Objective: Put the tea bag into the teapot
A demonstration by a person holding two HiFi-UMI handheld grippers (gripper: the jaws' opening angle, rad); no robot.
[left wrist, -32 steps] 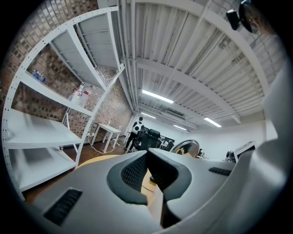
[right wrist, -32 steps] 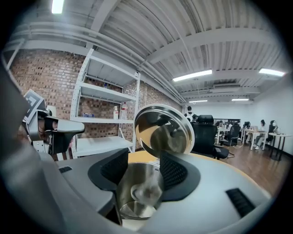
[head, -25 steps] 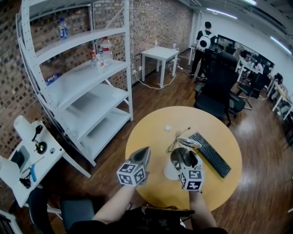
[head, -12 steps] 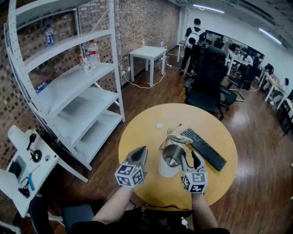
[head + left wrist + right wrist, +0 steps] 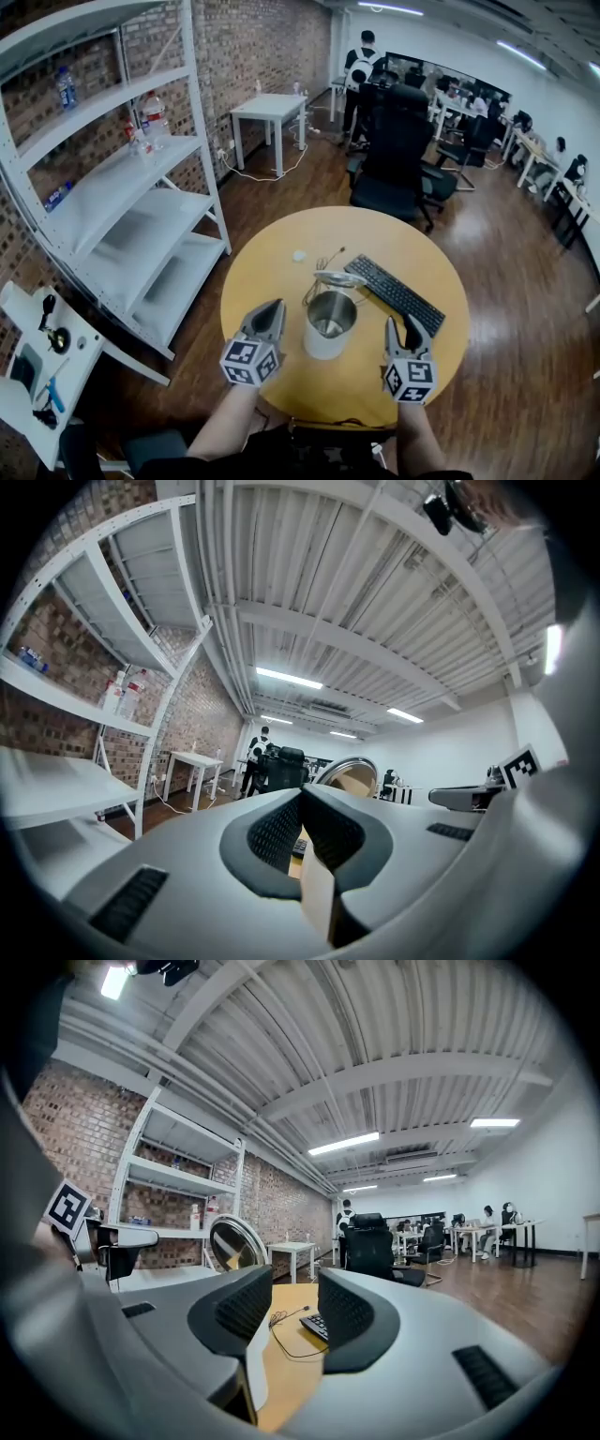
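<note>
A metal teapot (image 5: 329, 323) stands open-topped in the middle of the round yellow table (image 5: 281, 281), its shiny lid (image 5: 339, 278) tipped up behind it. No tea bag shows in any view; the pot's inside is too dim to read. My left gripper (image 5: 270, 314) hangs just left of the pot, jaws shut with nothing between them. My right gripper (image 5: 404, 330) is off to the pot's right, apart from it. Its jaws are closing, a gap still shows and nothing is in it. The lid (image 5: 234, 1241) also shows in the right gripper view.
A black keyboard (image 5: 398, 295) lies right of the pot, with a thin cable (image 5: 319, 262) beside the lid. A small white object (image 5: 299, 255) sits farther back. White shelving (image 5: 122, 187) stands at left, and office chairs (image 5: 394, 159) beyond the table.
My right gripper has drawn away from above the teapot to its right, and its jaws have narrowed. The left gripper stays beside the pot. The head view has shifted.
</note>
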